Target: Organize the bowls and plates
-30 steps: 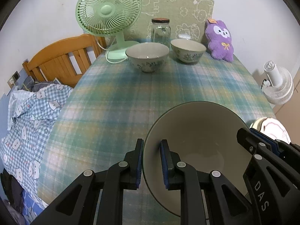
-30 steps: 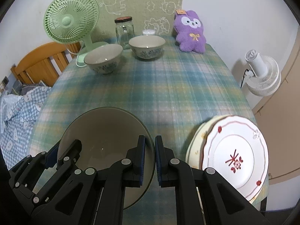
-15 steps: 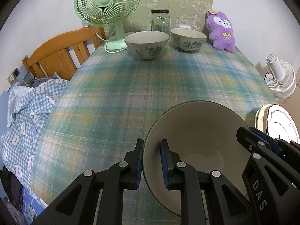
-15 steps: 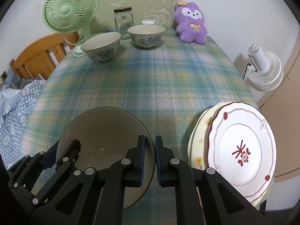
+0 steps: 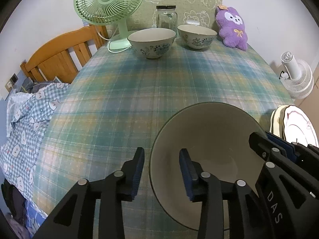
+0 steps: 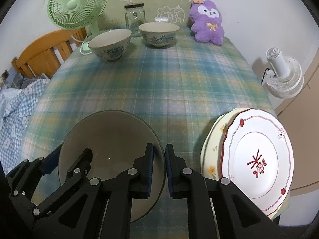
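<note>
Left wrist view: left gripper [image 5: 161, 171] straddles the left rim of the big bowl [image 5: 211, 131] at lower right, jaws opening, pads clear of the rim. Plate stack [image 5: 293, 127] cut off at the right edge

Right wrist view: right gripper [image 6: 159, 166] straddles the bowl's right rim at lower left, jaws opening, small gaps at the pads. Whole plate stack visible at lower right, bowl's near edge hidden behind the fingers

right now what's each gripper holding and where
Both straddle the large bowl's rim. Left gripper is opening, pads already off. Right gripper on the opposite rim is starting to open too, contact unclear.
</note>
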`<state>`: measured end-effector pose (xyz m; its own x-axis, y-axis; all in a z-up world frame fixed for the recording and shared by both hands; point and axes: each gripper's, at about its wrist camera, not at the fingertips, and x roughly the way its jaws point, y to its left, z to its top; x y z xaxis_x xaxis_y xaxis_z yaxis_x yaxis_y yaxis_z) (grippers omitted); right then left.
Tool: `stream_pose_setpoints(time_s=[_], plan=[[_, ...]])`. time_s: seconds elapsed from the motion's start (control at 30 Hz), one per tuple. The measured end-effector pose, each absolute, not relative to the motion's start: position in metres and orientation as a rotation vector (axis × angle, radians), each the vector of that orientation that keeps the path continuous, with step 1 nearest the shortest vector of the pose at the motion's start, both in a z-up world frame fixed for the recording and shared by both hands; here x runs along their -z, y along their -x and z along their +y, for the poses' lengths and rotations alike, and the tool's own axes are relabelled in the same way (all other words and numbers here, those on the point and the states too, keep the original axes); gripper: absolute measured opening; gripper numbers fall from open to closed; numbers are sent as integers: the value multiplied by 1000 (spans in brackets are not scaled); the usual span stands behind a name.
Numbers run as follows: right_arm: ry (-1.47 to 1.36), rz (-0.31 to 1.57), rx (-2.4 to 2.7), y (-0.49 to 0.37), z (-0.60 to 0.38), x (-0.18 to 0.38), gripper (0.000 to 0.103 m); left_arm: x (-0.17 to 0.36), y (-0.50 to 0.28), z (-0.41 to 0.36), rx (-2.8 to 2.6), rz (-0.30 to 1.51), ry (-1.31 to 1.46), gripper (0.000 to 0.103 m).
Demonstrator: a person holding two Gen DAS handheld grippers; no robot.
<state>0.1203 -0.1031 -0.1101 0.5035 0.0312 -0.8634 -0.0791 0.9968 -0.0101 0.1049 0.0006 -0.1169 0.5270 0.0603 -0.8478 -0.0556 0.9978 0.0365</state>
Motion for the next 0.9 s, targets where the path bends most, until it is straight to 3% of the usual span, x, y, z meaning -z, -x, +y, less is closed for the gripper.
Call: stream_pose_setpoints(time_s=[0.07,0.13,0.17,0.3,0.9], plan=[[50,1051,-68,-120,-104,111,35,118,-105,4,-66,1033,10,45],[36,1040,-72,-119,-106,109,69,117,-105,8,-68,1037,25,56],[28,1028,-72,-117,-108,106,72,115,-104,8,-71,1030,23,60],[42,1013,-75,-115,-107,97,73,105,-101,8,-92,1002,-15,69],[8,869,-90,-101,-120,15,82,29,-90,5,-74,892,41,83]])
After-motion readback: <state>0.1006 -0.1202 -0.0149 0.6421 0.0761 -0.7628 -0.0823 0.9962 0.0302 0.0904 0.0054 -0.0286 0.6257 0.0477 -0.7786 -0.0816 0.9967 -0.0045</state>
